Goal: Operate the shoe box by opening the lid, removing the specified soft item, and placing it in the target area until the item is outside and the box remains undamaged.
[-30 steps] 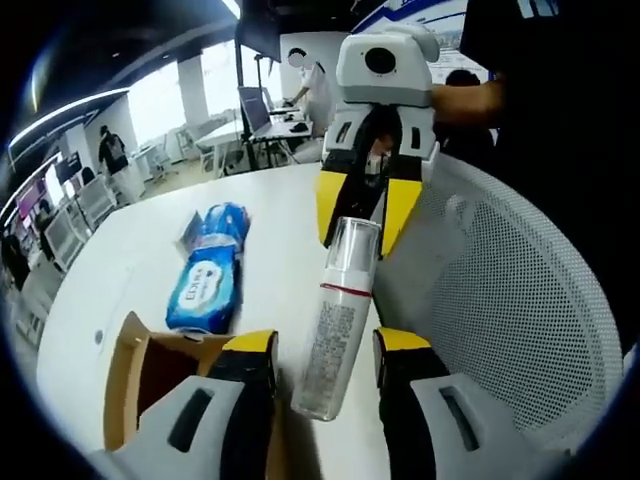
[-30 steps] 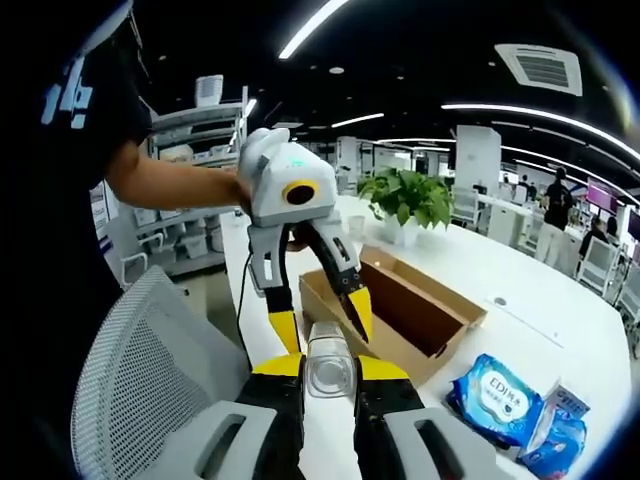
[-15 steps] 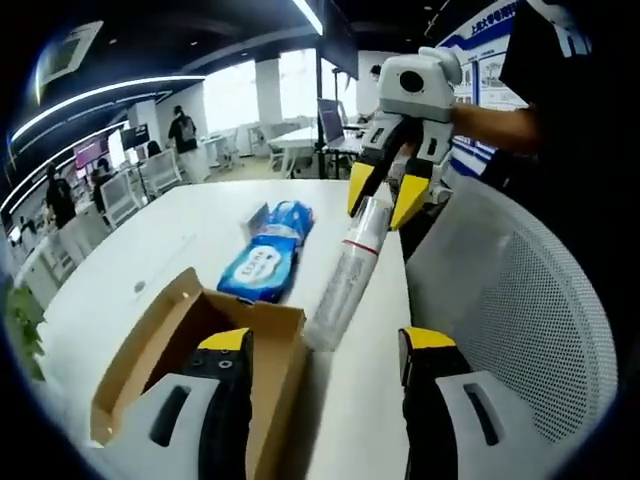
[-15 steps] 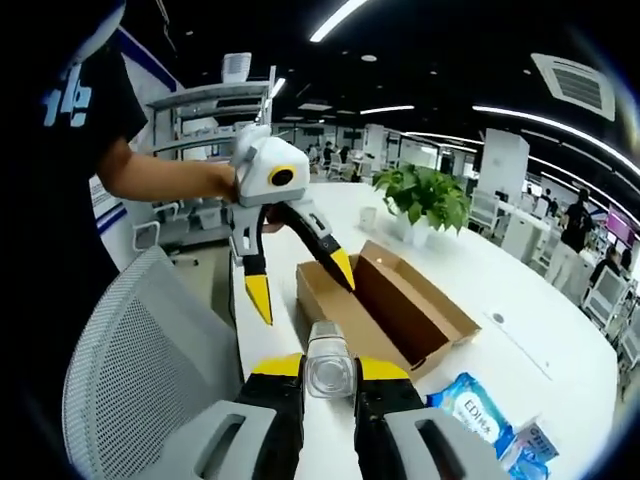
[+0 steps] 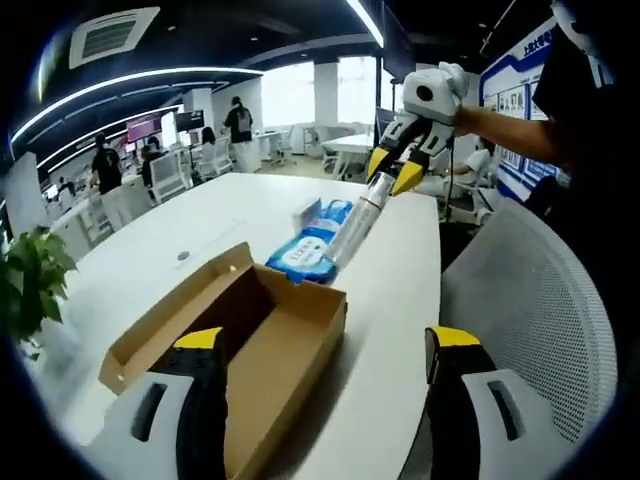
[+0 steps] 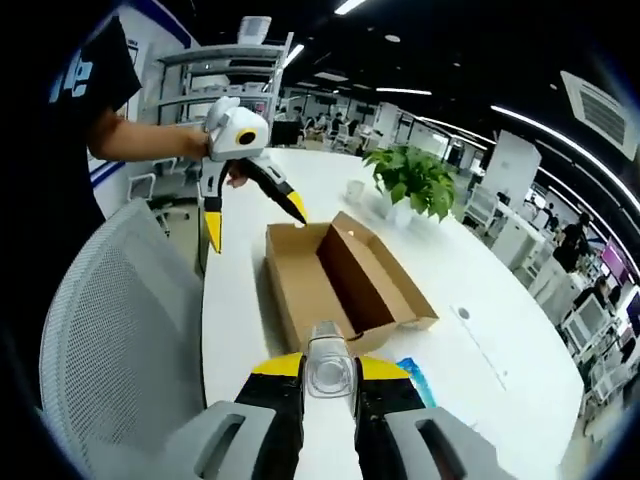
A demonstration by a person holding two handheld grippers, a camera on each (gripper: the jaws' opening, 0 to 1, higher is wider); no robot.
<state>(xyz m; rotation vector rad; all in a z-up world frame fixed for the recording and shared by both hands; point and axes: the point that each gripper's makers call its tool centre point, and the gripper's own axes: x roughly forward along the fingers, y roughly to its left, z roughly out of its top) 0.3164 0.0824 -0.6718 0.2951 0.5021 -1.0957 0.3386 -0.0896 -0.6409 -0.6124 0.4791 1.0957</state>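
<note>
- The right gripper (image 6: pixel 328 372) clamps a clear bottle (image 5: pixel 358 218) by its capped end, holding it above the white table (image 5: pixel 200 225), well clear of the shoe box (image 6: pixel 330 280).
- The left gripper (image 5: pixel 325 350) hangs wide open and empty beside the open box.
- Risk, as I judge it: the bottle is held only at one end (a long lever), so a quick swing could make it slip, or knock the blue wipes pack (image 5: pixel 305 255) beneath it.
- The box interior's far end and the bottle's label are hard to make out.
</note>
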